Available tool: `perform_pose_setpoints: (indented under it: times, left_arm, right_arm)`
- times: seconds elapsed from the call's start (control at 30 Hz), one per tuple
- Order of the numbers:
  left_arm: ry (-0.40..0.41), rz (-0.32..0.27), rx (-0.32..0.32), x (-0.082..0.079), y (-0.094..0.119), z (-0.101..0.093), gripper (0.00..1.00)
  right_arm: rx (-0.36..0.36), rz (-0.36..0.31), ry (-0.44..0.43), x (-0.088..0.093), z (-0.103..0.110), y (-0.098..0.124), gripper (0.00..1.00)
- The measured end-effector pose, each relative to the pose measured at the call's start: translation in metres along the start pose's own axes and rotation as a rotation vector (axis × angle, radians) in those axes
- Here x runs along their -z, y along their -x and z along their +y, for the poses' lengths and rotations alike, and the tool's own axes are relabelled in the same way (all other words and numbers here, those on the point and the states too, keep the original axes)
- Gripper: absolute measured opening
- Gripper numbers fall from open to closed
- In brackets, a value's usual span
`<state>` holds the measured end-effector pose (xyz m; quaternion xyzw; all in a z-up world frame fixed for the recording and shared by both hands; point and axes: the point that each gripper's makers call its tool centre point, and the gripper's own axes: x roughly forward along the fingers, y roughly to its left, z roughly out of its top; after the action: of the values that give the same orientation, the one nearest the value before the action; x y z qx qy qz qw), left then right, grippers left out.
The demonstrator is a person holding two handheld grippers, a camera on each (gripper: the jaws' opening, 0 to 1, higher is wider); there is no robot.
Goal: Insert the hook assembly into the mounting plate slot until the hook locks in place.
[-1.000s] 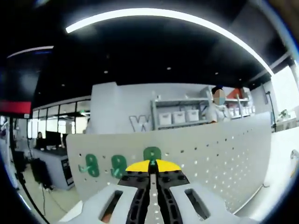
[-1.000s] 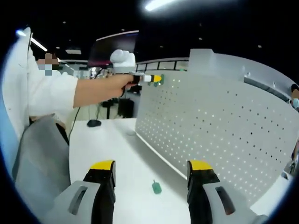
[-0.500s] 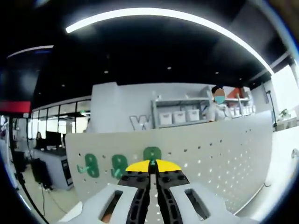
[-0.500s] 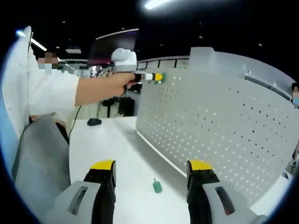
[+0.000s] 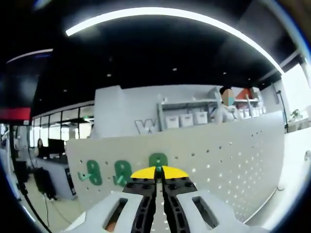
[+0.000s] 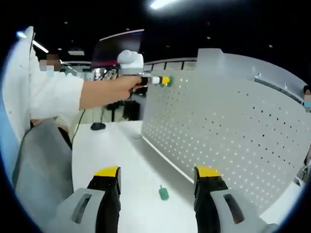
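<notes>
A: How do the left gripper's [image 5: 156,171] jaws stand?

B: Drawn together, yellow tips almost meeting, with a green hook [image 5: 158,160] pinched between them. In the left gripper view that hook sits right at the tips, up against the white pegboard [image 5: 228,160]; whether it is seated in a hole cannot be told.

A: And seen from the other side?

B: In the right gripper view the left gripper [image 6: 165,80] comes in from the far left, held by the person's hand [image 6: 127,87] on an outstretched forearm, its yellow tip at the upper left corner of the pegboard [image 6: 228,141]. A speck of green shows at the tip, touching the board face.

A: Which way does the hook point?

B: Its flat back plate stands upright, long axis running up the board. Two more green hooks, one [image 5: 122,172] just left of the held one and another [image 5: 92,172] further left, hang on the same row, their long axes also upright and their curled ends turned out to the left.

A: The right gripper [image 6: 158,173]?

B: Its jaws stand wide apart with nothing between them, hovering over the white table [image 6: 112,145] near the foot of the board.

A: Anything on the table?

B: A spare green hook [image 6: 163,193] lies flat on it, between the two right jaws in the view, close to the board's base, its thin end pointing away toward the far side
</notes>
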<state>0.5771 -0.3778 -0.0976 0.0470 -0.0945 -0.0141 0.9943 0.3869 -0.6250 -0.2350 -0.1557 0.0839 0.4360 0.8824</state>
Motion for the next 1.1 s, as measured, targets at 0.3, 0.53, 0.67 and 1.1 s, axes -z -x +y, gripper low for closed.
perform_pose_setpoints:
  times: [0.3,0.53,0.67,1.1]
  left_arm:
    - [-0.016,0.007,-0.002,0.0031,-0.0001,-0.0009,0.03]
    - [-0.054,0.009,0.004,0.0027,0.0009,-0.0021,0.03]
    - [-0.061,0.024,0.010,0.0039,0.0008,-0.0011,0.03]
    - [-0.121,0.048,0.011,0.0045,-0.0005,-0.0028,0.03]
  right_arm:
    - [-0.003,0.002,0.000,0.0018,-0.0006,0.0008,0.61]
    - [-0.009,0.004,-0.001,0.0026,-0.0008,0.0001,0.60]
    - [-0.013,0.001,0.001,0.0006,0.0012,-0.0008,0.60]
    - [-0.011,0.004,0.000,0.0027,0.0034,0.0016,0.60]
